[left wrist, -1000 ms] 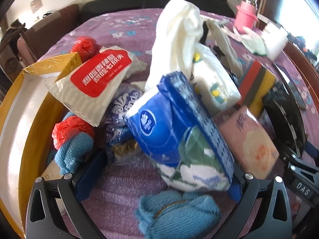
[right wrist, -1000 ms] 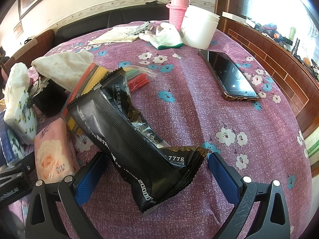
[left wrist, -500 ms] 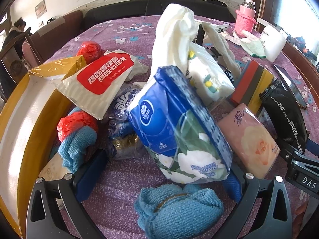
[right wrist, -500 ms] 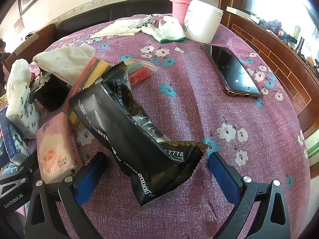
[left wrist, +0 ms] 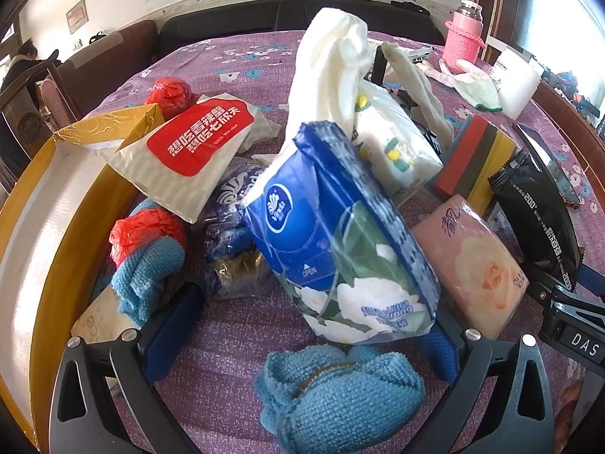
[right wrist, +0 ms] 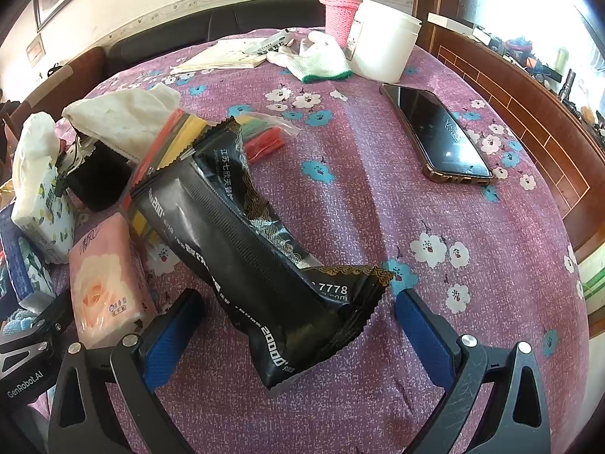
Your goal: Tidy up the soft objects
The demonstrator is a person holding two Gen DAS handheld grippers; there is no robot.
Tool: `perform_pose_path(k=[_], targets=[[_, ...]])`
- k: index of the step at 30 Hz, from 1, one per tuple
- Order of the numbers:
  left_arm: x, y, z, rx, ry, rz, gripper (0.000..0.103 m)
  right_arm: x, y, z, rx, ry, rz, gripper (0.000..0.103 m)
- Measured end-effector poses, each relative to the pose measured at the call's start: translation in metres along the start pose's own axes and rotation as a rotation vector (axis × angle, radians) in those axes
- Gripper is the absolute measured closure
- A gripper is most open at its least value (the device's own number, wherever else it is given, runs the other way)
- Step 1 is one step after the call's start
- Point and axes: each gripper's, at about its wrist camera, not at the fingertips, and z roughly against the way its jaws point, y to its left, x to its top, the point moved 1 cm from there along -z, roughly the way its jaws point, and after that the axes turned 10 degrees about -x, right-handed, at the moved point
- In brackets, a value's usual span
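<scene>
A blue tissue pack [left wrist: 332,234] leans upright between the fingers of my open left gripper [left wrist: 306,335], its lower corner close to the right finger [left wrist: 438,344]. A rolled blue towel [left wrist: 340,393] lies just in front of that gripper. A pink tissue pack [left wrist: 476,265] lies to the right. A white wipes pack with a red label [left wrist: 189,151] rests on the rim of the yellow box [left wrist: 41,227]. My open right gripper [right wrist: 297,317] straddles a black wipes pouch [right wrist: 249,242] lying flat on the tablecloth. The pink tissue pack [right wrist: 106,280] is beside its left finger.
A white flowered tissue pack [left wrist: 393,147], coloured sponges [left wrist: 476,155], red bags [left wrist: 170,92] and a second blue towel [left wrist: 147,268] crowd the purple table. A phone [right wrist: 435,132], white tub [right wrist: 382,41], pink bottle [right wrist: 342,3] and glove [right wrist: 317,58] lie farther back on the right.
The left gripper has drawn back and risen a little, so more of the table and blue towel shows. The right gripper has hardly moved around the black pouch.
</scene>
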Motion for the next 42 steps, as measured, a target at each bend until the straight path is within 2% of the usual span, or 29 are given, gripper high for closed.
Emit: perform_pose_path(k=[11, 14, 15, 17, 18, 21, 25, 28, 34, 38, 41, 42], targets=[[0.000, -0.002, 0.001, -0.002, 0.009, -0.006, 0.000, 0.006, 0.001, -0.003, -0.005, 0.004, -0.001, 0.001], [0.001, -0.003, 0.002, -0.058, 0.078, -0.054, 0.000, 0.006, 0.000, -0.003, 0.012, 0.001, 0.016, 0.000], [0.000, -0.001, 0.008, -0.101, 0.108, -0.053, 0.001, 0.005, 0.000, -0.003, 0.020, -0.002, 0.020, 0.000], [-0.006, 0.010, 0.031, -0.237, 0.087, -0.027, 0.002, 0.003, -0.003, -0.001, 0.036, -0.008, 0.010, 0.001], [-0.008, 0.015, 0.039, -0.251, 0.073, -0.030, 0.002, 0.001, -0.004, 0.001, 0.043, -0.012, 0.001, 0.001], [-0.012, 0.036, 0.062, -0.227, 0.023, -0.096, 0.002, -0.001, -0.009, 0.003, 0.066, -0.019, -0.024, 0.001], [-0.013, 0.050, 0.059, -0.286, 0.087, -0.161, 0.002, -0.001, -0.010, 0.004, 0.073, -0.022, -0.032, 0.001], [-0.007, 0.049, 0.056, -0.305, 0.104, -0.214, 0.003, -0.001, -0.010, 0.004, 0.079, -0.024, -0.038, 0.001], [-0.003, 0.061, 0.050, -0.368, 0.163, -0.222, 0.003, -0.002, -0.012, 0.004, 0.085, -0.025, -0.044, 0.001], [-0.007, 0.060, 0.047, -0.368, 0.190, -0.257, 0.004, -0.002, -0.012, 0.004, 0.086, -0.025, -0.045, 0.001], [-0.011, 0.052, 0.054, -0.490, 0.227, -0.254, 0.004, -0.002, -0.011, 0.004, 0.086, -0.025, -0.046, 0.001], [-0.013, 0.047, 0.061, -0.586, 0.252, -0.237, 0.009, -0.002, -0.011, 0.004, 0.087, -0.025, -0.046, 0.001]])
